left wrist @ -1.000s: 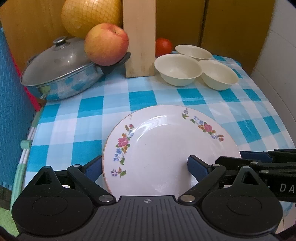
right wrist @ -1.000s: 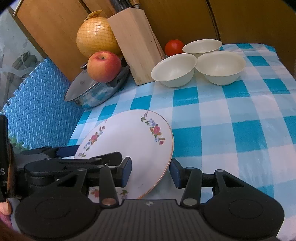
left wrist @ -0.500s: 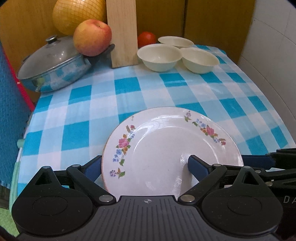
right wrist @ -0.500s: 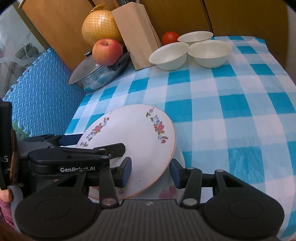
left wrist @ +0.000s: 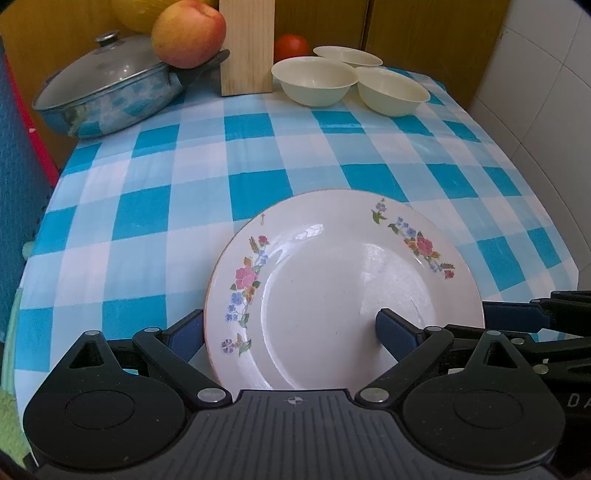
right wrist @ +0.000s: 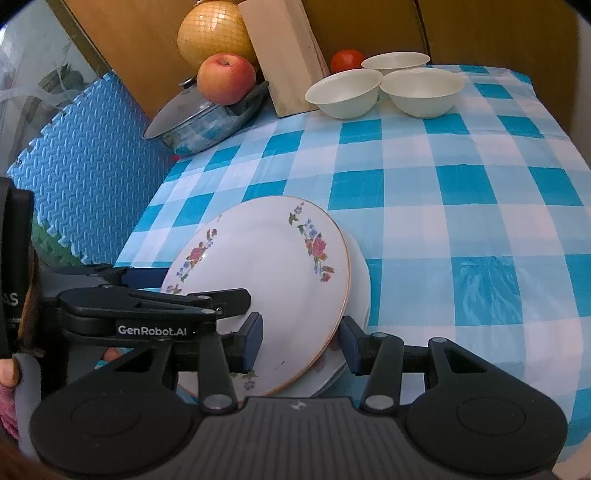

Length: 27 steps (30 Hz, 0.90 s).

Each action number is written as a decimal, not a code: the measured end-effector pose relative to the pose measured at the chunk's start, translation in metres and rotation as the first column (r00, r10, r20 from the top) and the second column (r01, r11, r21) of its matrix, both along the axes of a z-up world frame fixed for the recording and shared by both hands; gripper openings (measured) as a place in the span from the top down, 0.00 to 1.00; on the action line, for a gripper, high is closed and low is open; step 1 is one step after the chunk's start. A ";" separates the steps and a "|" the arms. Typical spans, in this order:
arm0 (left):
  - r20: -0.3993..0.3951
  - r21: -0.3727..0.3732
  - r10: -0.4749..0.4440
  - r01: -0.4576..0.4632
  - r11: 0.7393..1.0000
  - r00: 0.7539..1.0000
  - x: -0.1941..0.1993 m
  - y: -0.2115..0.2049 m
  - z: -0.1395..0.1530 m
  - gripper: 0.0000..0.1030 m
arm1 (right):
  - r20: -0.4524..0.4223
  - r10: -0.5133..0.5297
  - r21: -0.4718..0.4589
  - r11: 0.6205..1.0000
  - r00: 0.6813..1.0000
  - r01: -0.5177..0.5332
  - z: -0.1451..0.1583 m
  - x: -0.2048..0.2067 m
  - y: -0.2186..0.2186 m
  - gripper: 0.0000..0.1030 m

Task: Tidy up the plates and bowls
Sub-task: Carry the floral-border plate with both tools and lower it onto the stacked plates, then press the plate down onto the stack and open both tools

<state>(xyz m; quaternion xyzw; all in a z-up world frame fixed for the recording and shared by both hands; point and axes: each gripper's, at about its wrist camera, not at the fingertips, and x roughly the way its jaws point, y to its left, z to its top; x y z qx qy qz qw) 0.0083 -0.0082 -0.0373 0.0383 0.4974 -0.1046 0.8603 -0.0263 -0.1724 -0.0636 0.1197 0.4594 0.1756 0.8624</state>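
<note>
Floral plate (left wrist: 343,291) tilted, near the front edge of the worktop (left wrist: 258,147), leaning over a second white plate (right wrist: 360,291) that peeks out beneath its right rim in the right wrist view. Clamped from both sides: left gripper (left wrist: 291,332) closed across the plate's near rim, one blue pad behind the rim and the other pressed on the plate's face; right gripper (right wrist: 301,341) likewise pinching the lower edge between its blue pads (right wrist: 253,341). Each gripper visible in the other's view, entering from the side.

Farther back on the blue-and-white checked cloth, three cream bowls (left wrist: 314,79) grouped closely together, the rear one partly hidden behind the front two, all empty. Just left of them, a wooden knife block (left wrist: 247,44) standing upright, with a red tomato (left wrist: 291,46) tucked behind. Further left, a lidded pot (left wrist: 107,92) with an apple (left wrist: 188,33) resting on its handle, and a netted yellow pomelo (right wrist: 214,35) behind. Blue foam mat (right wrist: 85,177) along the left side of the worktop.
</note>
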 end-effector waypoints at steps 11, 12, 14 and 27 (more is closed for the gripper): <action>-0.004 -0.001 -0.016 0.016 1.000 1.000 -0.003 -0.002 -0.001 0.06 | 0.017 0.032 -0.062 0.998 0.999 -0.030 0.002 -0.007 0.004 0.55; 0.000 0.007 -0.021 0.021 1.000 1.000 -0.004 -0.003 -0.001 0.06 | 0.017 0.032 -0.064 0.998 0.999 -0.030 0.002 -0.008 0.004 0.55; 0.003 0.015 -0.026 0.026 1.000 1.000 -0.004 -0.004 -0.001 0.06 | 0.013 0.027 -0.068 0.997 1.000 -0.027 0.002 -0.008 0.003 0.55; -0.008 0.001 0.033 -0.033 0.999 0.999 0.000 0.011 0.001 0.06 | 0.059 -0.052 -0.111 0.992 0.997 0.059 0.007 -0.010 -0.009 0.55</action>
